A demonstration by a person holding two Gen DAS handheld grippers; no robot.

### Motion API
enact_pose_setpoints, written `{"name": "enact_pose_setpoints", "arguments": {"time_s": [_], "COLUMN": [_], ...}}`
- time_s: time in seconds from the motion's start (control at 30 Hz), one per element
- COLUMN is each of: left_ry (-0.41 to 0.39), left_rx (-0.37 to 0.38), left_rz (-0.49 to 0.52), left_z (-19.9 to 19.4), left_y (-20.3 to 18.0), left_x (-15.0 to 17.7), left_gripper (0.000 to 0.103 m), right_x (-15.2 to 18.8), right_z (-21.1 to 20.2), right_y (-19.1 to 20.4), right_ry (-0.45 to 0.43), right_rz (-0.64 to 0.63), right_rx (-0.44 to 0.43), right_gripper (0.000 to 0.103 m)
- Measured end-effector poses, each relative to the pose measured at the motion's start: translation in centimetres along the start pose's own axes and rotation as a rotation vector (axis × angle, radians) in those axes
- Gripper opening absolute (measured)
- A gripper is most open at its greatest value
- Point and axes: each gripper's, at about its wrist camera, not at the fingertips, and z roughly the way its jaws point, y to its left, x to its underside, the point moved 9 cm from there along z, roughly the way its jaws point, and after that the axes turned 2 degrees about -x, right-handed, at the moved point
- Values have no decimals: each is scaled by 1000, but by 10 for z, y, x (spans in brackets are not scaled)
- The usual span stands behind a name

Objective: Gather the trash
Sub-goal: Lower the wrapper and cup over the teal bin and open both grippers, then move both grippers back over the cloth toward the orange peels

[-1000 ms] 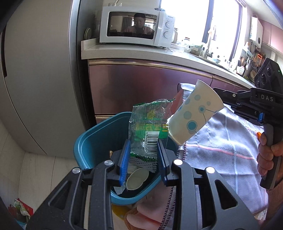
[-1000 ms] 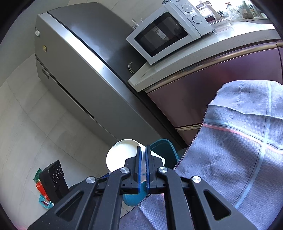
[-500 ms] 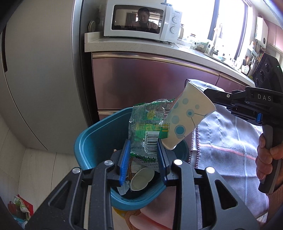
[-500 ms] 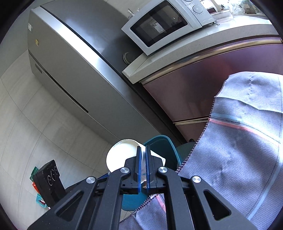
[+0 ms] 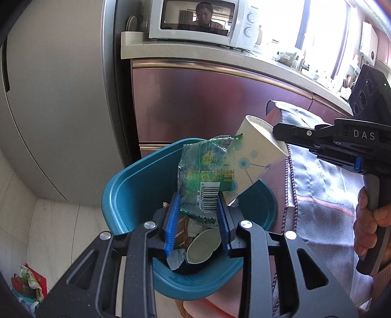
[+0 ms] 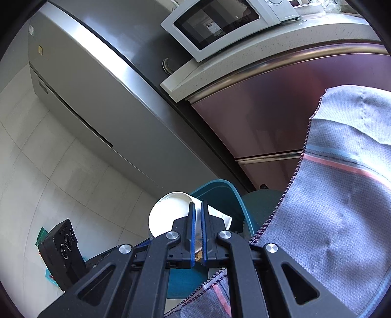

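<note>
A teal bin (image 5: 117, 186) stands on the floor below both grippers. My left gripper (image 5: 198, 212) is shut on a clear green plastic wrapper (image 5: 205, 176) with a barcode, held upright over the bin's opening. From the right, my right gripper (image 5: 281, 137) is shut on the rim of a white paper cup (image 5: 254, 156) with blue dots. The cup tilts over the bin and touches the wrapper. In the right wrist view the right gripper (image 6: 198, 208) pinches the cup (image 6: 168, 212) wall above the bin (image 6: 220, 188). Another paper cup (image 5: 202, 247) and wrappers lie inside the bin.
A grey fridge (image 5: 61, 97) stands left of a maroon cabinet (image 5: 207, 102) with a microwave (image 5: 202, 22) on top. A grey striped cloth (image 5: 330, 195) hangs at the bin's right side. More packaging (image 5: 27, 286) lies on the tiled floor at lower left. A hand (image 5: 369, 220) grips the right handle.
Both grippers have sunk closer to the bin. The cup has swung left against the wrapper, and its mouth now tips up and back.
</note>
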Motion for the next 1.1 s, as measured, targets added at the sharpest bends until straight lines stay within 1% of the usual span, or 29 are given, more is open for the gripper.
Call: {"name": "enact_pose_setpoints", "arguments": {"time_s": [0.4, 0.47, 0.67, 0.9, 0.97, 1.1], "left_ry": [31, 37, 43, 0, -18, -59], "left_rx": [2, 3, 5, 26, 38, 60], "left_rz": [-8, -10, -20, -12, -9, 9], "left_z": [21, 24, 27, 9, 1, -17], "left_y": [-2, -1, -2, -9, -13, -25], "left_x": [3, 4, 8, 5, 3, -3], "left_gripper": [30, 35, 36, 37, 39, 41], "right_x": [7, 10, 14, 18, 21, 25], "right_z": [16, 14, 6, -7, -14, -28], "right_y": [4, 4, 4, 4, 5, 7], "right_ry": [43, 44, 38, 27, 21, 6], "right_rz": [-19, -20, -22, -28, -36, -57], "right_rx": [14, 14, 13, 16, 20, 31], "right_gripper": [3, 3, 5, 6, 6, 12]}}
